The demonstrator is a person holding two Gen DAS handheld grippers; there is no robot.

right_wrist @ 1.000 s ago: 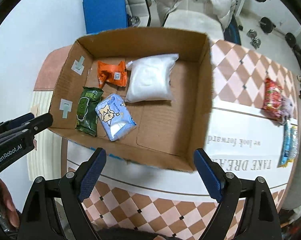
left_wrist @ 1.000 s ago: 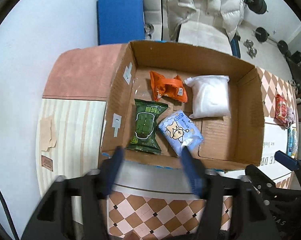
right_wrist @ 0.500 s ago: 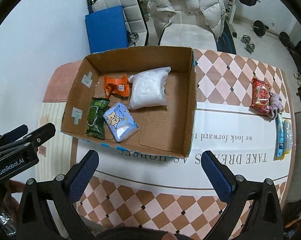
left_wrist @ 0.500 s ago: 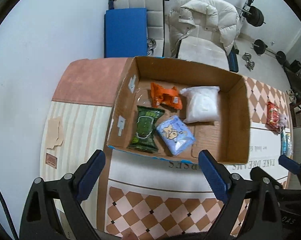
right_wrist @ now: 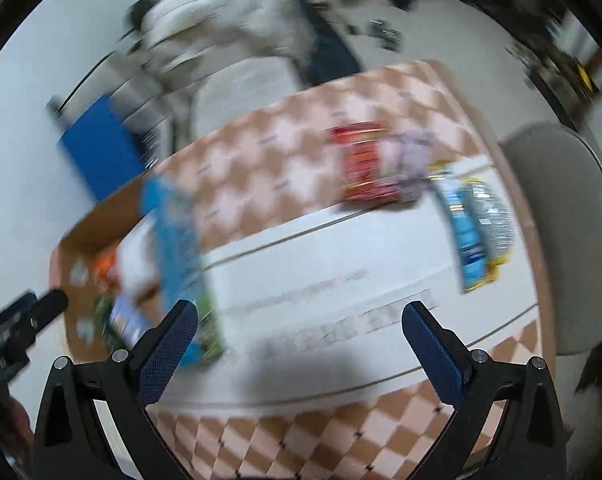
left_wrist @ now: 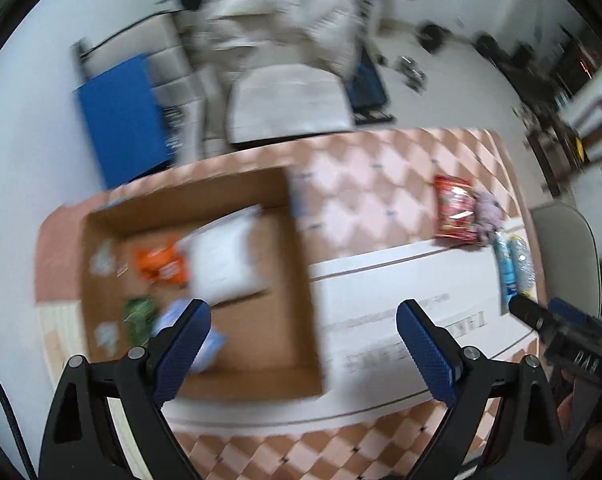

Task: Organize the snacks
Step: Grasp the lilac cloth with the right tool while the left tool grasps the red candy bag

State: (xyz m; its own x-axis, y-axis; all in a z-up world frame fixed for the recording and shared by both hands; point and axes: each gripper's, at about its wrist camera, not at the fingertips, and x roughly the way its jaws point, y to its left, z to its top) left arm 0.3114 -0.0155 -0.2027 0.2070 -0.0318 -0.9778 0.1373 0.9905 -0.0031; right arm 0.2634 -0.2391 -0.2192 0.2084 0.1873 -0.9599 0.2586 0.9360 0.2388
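Both views are blurred by motion. The cardboard box lies left on the table and holds an orange packet, a white bag, a green packet and a light blue packet. My left gripper hangs open over the box's right wall, nothing between its fingers. My right gripper is open and empty above the white printed cloth. Beyond it lie a red packet, a purple bundle, a blue packet and a clear yellow-edged packet.
The table has a checked cloth. Behind it stand a chair with a white jacket and a blue pad. A grey chair stands at the right end. Weights lie on the floor.
Both views have swung to the right: the box slid left and the loose packets came nearer the middle. The jaws of both grippers stand wider than a second ago.
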